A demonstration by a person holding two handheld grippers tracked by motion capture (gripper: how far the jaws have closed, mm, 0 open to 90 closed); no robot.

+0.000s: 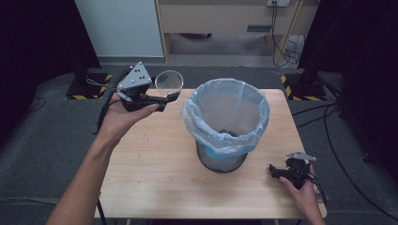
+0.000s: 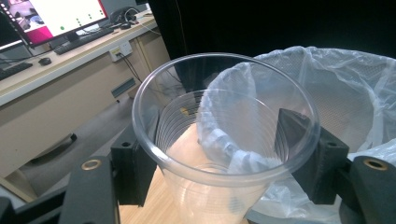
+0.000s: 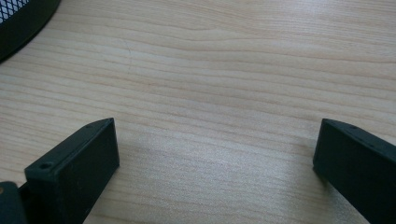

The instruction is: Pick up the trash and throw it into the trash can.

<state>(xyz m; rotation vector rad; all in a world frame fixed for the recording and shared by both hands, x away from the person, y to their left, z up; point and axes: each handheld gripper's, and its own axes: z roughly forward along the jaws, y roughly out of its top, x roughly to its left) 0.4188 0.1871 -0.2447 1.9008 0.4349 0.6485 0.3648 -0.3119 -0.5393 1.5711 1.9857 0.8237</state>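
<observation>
the left gripper [image 1: 170, 97] is held above the desk's [image 1: 155, 164] far left corner, raised off the wood. a clear cup [image 1: 169, 82] is clamped between its jaws, upright with the mouth up. in the left gripper view the cup [image 2: 224, 140] is seen from just above the rim, one black jaw pressed against each side of its ribbed wall; the jaws are closed only as far as the cup's width allows. no print or label can be made out on the cup.

a bin [image 1: 223, 159] of dark mesh stands near the desk's centre, lined with a pale blue bag [image 1: 225, 112] folded over its rim. the cup is held just beside the bin's left edge, level with the rim, not over the opening. something dark lies at the bag's bottom; it cannot be identified.

the right gripper [image 1: 277, 172] is rested low at the desk's near right corner, to the right of the bin and apart from it. in the right gripper view its jaws are spread wide over bare wood, nothing between them.

a monitor [image 2: 56, 16] is seen on a far bench; its writing is too small to read.
</observation>
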